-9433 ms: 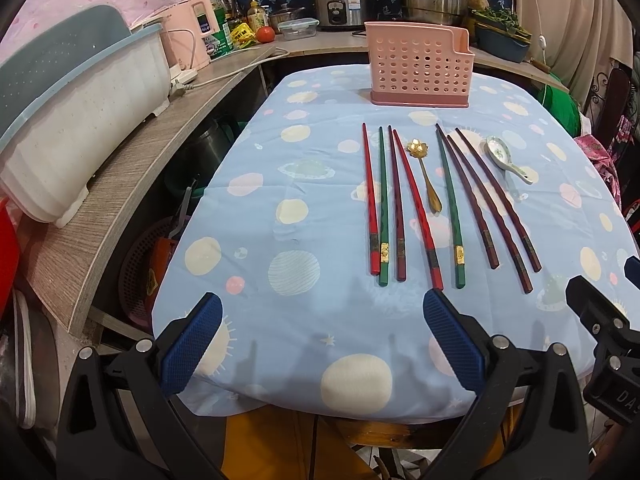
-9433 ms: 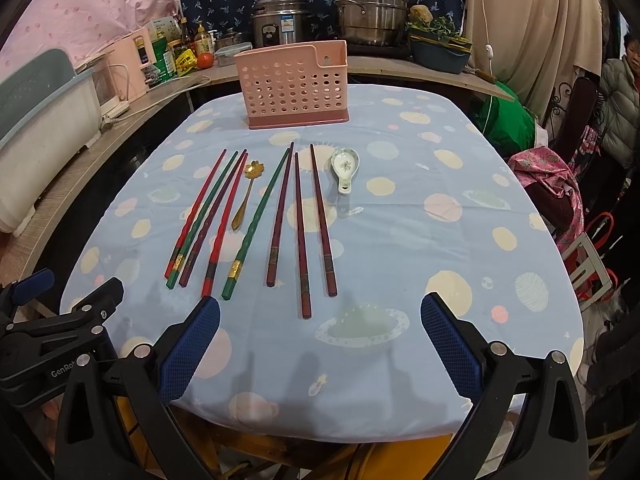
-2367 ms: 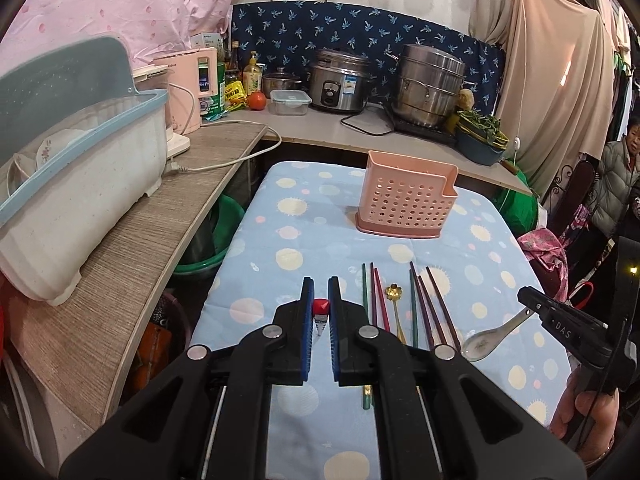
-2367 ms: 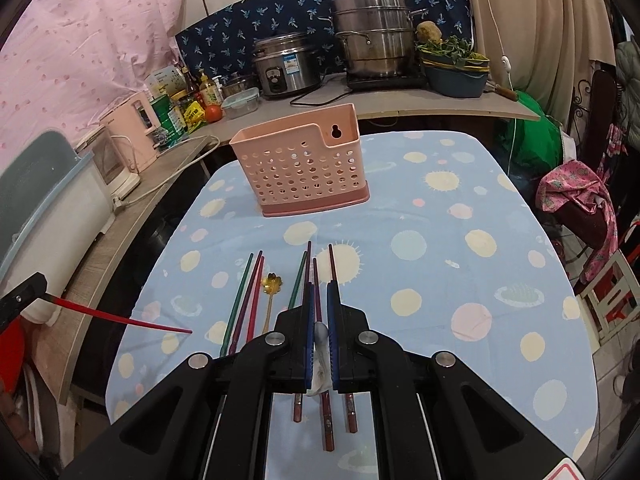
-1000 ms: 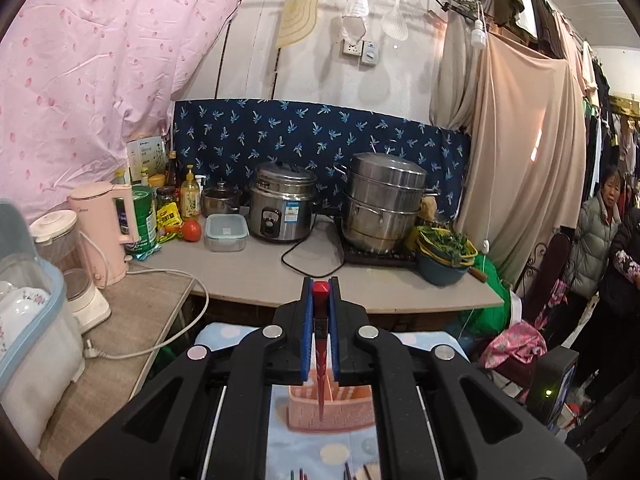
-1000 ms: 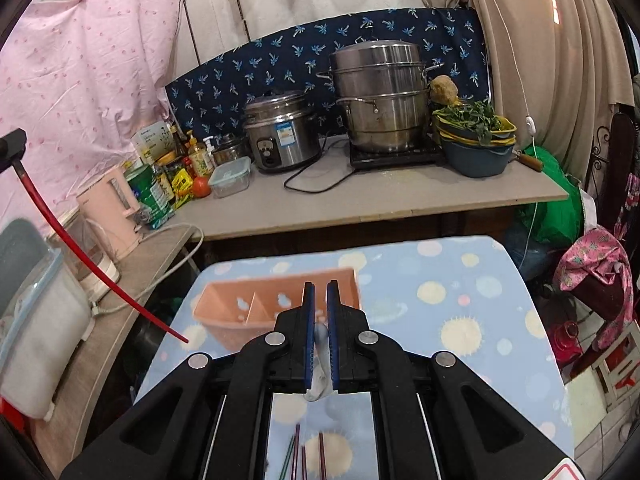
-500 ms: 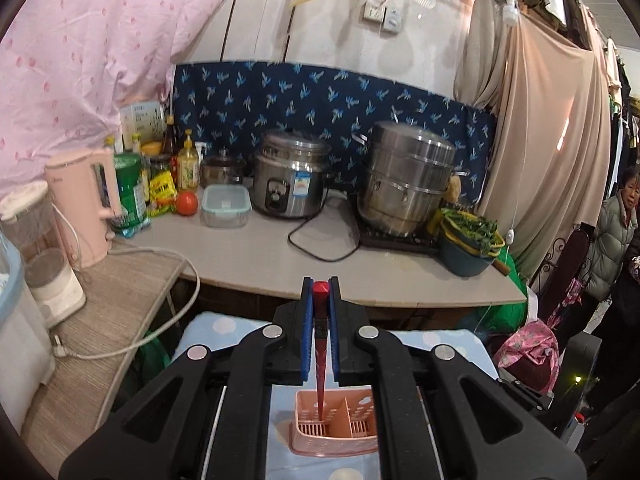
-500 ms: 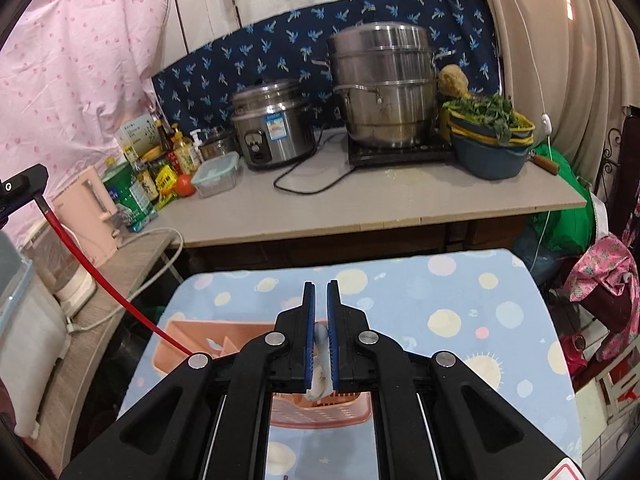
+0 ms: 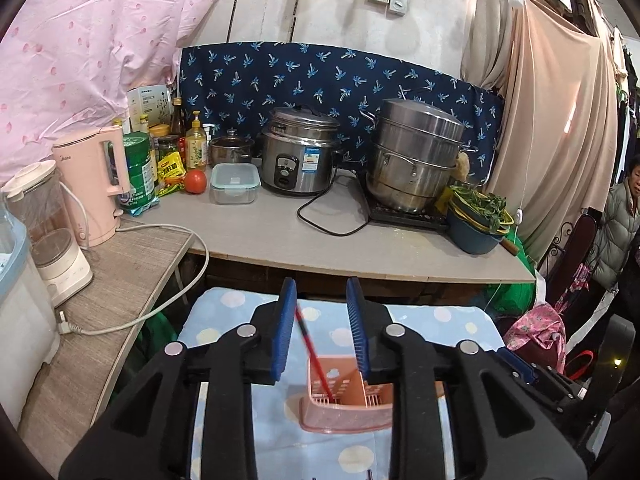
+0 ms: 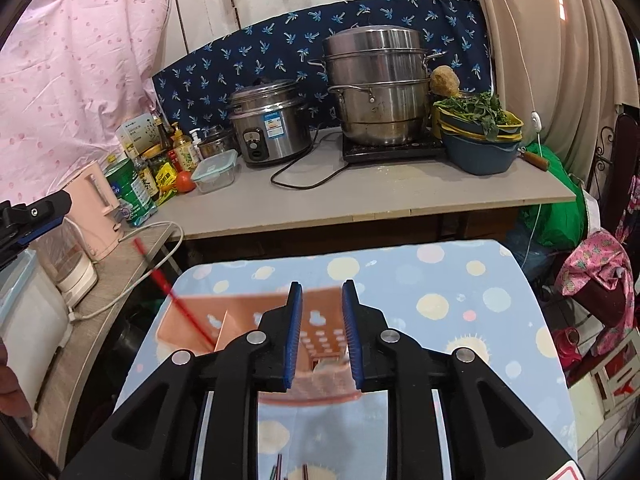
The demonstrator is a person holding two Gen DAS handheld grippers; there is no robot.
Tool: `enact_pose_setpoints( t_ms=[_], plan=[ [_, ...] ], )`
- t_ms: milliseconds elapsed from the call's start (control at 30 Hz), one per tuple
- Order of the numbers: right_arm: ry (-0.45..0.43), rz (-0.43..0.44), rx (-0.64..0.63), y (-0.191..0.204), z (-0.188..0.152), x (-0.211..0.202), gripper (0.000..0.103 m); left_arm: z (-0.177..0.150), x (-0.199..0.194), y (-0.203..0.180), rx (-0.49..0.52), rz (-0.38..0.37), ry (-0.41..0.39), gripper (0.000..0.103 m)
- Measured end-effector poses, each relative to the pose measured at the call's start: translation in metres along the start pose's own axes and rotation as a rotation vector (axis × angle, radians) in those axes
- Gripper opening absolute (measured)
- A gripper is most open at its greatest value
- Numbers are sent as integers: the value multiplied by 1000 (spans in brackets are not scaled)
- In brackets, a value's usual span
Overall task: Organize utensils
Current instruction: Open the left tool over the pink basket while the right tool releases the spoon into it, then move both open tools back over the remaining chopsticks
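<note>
Both grippers up over the pink caddy [image 9: 344,416] on the spotty blue table [image 9: 224,300]. Left gripper [image 9: 322,336] opening, pads apart and off the red chopstick [image 9: 316,356], which leans tilted with its tip down in the caddy's left compartment. Right gripper [image 10: 319,328] opening too, nothing pressed between the pads; just below them, something pale at the caddy's right end, too blurry to call the spoon for sure. A few chopstick ends peeking out at the bottom edge. Further back, counter [image 10: 360,200] with rice cooker [image 10: 268,124], steamer [image 10: 376,84], pink kettle [image 9: 94,184].
</note>
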State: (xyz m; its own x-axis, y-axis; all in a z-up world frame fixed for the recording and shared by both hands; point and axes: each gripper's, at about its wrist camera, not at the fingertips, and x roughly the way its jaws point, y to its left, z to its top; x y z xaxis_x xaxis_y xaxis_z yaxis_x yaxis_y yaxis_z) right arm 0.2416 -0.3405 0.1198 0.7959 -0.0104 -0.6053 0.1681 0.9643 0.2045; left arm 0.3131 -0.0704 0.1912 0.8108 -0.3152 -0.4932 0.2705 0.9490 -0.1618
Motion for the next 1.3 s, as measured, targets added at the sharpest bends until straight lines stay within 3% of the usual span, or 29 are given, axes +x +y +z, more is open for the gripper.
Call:
enact_pose_setpoints(
  t_ms=[167, 633, 1000, 1300],
  plan=[
    [19, 5, -2, 2, -32, -30, 21, -29, -22, 2, 21, 26, 29, 32],
    [139, -4, -1, -3, -141, -94, 21, -140, -65, 7, 51, 86, 204, 33],
    [273, -25, -28, -9, -220, -107, 21, -226, -86, 18, 73, 105, 345, 33],
    [349, -27, -41, -4, -260, -104, 21, -272, -91, 35, 30, 122, 427, 33]
  ],
)
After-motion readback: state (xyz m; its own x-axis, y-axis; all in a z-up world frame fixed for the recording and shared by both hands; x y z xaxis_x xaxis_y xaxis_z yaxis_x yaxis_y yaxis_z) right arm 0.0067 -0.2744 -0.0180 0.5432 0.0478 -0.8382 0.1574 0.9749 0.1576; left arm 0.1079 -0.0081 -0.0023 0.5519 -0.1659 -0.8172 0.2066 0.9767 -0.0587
